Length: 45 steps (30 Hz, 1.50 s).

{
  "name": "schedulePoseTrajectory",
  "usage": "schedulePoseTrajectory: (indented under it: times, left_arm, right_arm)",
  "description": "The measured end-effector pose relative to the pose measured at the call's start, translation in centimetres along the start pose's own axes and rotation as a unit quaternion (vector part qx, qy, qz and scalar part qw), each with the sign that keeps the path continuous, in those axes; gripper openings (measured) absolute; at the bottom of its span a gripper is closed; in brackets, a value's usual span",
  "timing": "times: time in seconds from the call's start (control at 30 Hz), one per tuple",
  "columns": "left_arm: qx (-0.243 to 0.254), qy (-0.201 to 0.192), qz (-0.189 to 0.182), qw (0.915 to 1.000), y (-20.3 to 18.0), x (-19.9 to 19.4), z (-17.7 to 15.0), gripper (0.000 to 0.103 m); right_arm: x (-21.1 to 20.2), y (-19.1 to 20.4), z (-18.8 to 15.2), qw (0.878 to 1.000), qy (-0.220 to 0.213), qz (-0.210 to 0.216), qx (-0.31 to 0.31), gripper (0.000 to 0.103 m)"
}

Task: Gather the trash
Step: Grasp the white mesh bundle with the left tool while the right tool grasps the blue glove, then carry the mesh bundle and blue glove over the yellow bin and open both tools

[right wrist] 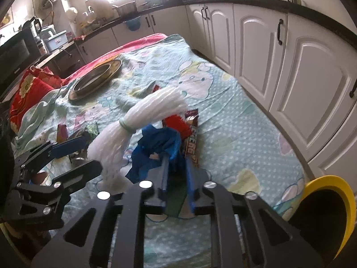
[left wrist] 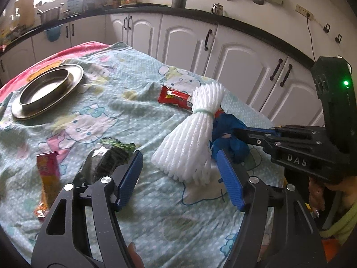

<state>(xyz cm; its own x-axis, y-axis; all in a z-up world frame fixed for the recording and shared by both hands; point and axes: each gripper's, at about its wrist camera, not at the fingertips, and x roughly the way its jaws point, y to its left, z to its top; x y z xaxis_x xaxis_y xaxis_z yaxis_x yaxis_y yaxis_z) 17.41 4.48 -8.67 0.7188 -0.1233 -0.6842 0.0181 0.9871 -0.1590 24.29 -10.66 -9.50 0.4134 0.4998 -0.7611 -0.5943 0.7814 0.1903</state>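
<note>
A white foam net [left wrist: 196,129], banded at its waist, lies on the cartoon-print cloth [left wrist: 133,102] and leans on a crumpled blue plastic bag [left wrist: 229,122]. My left gripper [left wrist: 179,154] is open. The net's near end sits between its blue pads, with a gap on the left side. My right gripper [left wrist: 236,132] comes in from the right, shut on the blue plastic bag [right wrist: 156,143]; in its own view the fingers [right wrist: 176,157] pinch the bag's folds. The foam net [right wrist: 133,125] and the left gripper [right wrist: 94,153] lie to their left.
A red wrapper [left wrist: 174,97] and a brown bar wrapper [right wrist: 193,131] lie behind the bag. A dark foil wrapper [left wrist: 107,158] and a pink-yellow wrapper [left wrist: 48,178] lie at left. A metal plate [left wrist: 46,89] sits far left. A yellow-rimmed bin [right wrist: 334,189] stands beside the table, with white cabinets [left wrist: 234,67] behind.
</note>
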Motion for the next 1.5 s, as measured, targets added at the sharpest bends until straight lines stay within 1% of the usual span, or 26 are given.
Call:
schedulePoseTrajectory:
  times: [0.03, 0.1, 0.13, 0.2, 0.23, 0.3, 0.4, 0.47, 0.6, 0.97, 1.13, 1.5]
  left_arm:
    - [0.000, 0.002, -0.001, 1.0000, 0.0, 0.1, 0.0, 0.058]
    - [0.001, 0.007, -0.003, 1.0000, -0.1, 0.5, 0.0, 0.049]
    - [0.001, 0.008, -0.004, 1.0000, -0.1, 0.6, -0.1, 0.046]
    - [0.003, 0.012, -0.005, 0.9999, -0.2, 0.8, -0.2, 0.032]
    - [0.003, 0.013, -0.005, 0.9999, -0.2, 0.8, -0.2, 0.029]
    - [0.001, 0.016, -0.010, 0.9998, -0.2, 0.8, -0.3, 0.019]
    - [-0.005, 0.017, -0.017, 0.9997, 0.0, 0.7, -0.5, 0.012]
    - [-0.012, 0.013, -0.019, 0.9997, 0.1, 0.4, -0.6, 0.009]
    - [-0.017, 0.005, -0.021, 0.9996, 0.4, -0.4, -0.8, 0.007]
    - [-0.039, -0.015, -0.028, 0.9987, 1.1, -2.9, -1.2, 0.006]
    - [-0.037, -0.025, -0.032, 0.9985, 0.7, -3.9, -1.0, 0.006]
    - [-0.031, -0.040, -0.059, 0.9970, -0.9, -5.6, -0.4, 0.006]
  right_arm:
    - [0.0, 0.0, -0.1, 1.000, 0.000, 0.000, -0.001, 0.007]
    - [0.0, 0.2, -0.4, 1.000, 0.000, 0.001, -0.002, 0.004]
    - [-0.1, 0.2, -0.5, 1.000, -0.001, 0.001, -0.003, 0.004]
    - [-0.4, 0.4, -0.8, 1.000, -0.003, 0.002, -0.006, 0.004]
    - [-0.5, 0.4, -0.8, 1.000, -0.003, 0.004, -0.006, 0.003]
    - [-0.8, 0.5, -1.0, 1.000, -0.004, 0.006, -0.006, 0.003]
    - [-1.3, 0.7, -1.1, 1.000, -0.006, 0.009, -0.009, 0.003]
    - [-1.6, 0.9, -1.2, 1.000, -0.008, 0.011, -0.011, 0.003]
    - [-2.6, 1.6, -1.5, 1.000, -0.013, 0.019, -0.018, 0.003]
    - [-4.9, 3.6, -1.4, 0.998, -0.027, 0.040, -0.038, 0.003]
    - [-6.4, 4.1, -1.5, 0.997, -0.037, 0.041, -0.047, 0.003]
    - [-10.2, 2.0, -2.5, 0.998, -0.064, 0.018, -0.021, 0.003]
